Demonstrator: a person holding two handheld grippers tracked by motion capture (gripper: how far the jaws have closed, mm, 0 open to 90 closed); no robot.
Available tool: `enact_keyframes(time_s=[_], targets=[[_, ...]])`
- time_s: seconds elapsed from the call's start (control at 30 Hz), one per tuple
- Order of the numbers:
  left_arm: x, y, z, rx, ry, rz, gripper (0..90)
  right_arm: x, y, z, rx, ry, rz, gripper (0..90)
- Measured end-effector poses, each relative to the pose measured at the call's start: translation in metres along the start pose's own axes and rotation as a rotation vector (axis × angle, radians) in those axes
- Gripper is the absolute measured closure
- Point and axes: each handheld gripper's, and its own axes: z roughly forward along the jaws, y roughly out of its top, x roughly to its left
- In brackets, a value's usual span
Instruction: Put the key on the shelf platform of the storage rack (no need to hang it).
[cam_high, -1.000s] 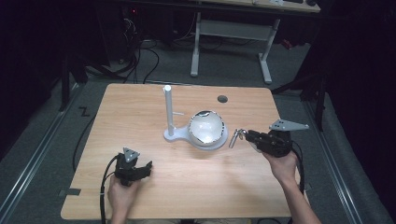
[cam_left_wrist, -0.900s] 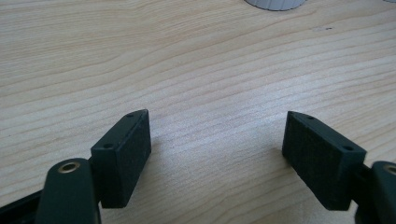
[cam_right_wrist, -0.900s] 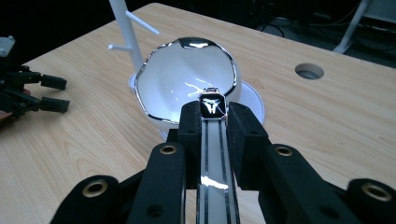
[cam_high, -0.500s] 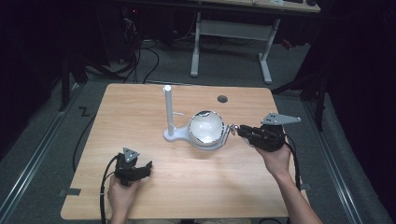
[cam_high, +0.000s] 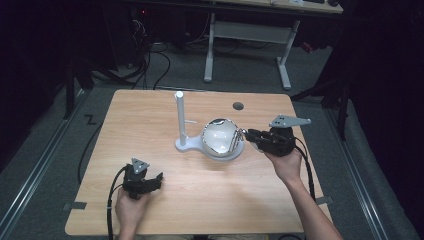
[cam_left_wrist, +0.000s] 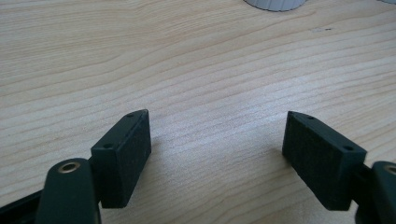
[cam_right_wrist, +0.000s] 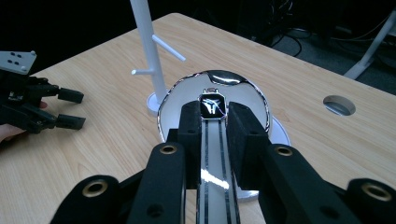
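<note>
Your right gripper (cam_right_wrist: 211, 122) pinches a wristwatch (cam_right_wrist: 211, 140) over the mirror bowl (cam_high: 220, 136); left gripper (cam_left_wrist: 217, 161) spread, on desk (cam_high: 150, 125).

The lower end of the watch (cam_right_wrist: 213, 140) band is cut off by the bottom edge of the right gripper view. A white base (cam_left_wrist: 275, 3) is cropped at the top edge of the left gripper view.

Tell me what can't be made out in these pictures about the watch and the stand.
- Watch: right gripper view, most of its band is hidden between the right gripper's shut pads.
- Watch in the high view: too small to read.
- White stand: right gripper view, top cut off by the upper edge.
- Mirror dish: contents lost in reflections.
</note>
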Motion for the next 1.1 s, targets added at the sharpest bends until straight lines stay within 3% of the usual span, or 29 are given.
enact_keyframes(time_s=[0.7, 1.1], targets=[[0.000, 0.000, 0.000, 0.003, -0.001, -0.006, 23.9, -0.003, 0.003, 0.037, 0.071, -0.025, -0.006, 76.6], [0.000, 0.001, 0.000, 0.004, 0.001, -0.011, 23.9, -0.006, -0.001, 0.056, 0.105, -0.021, 0.015, 76.6]])
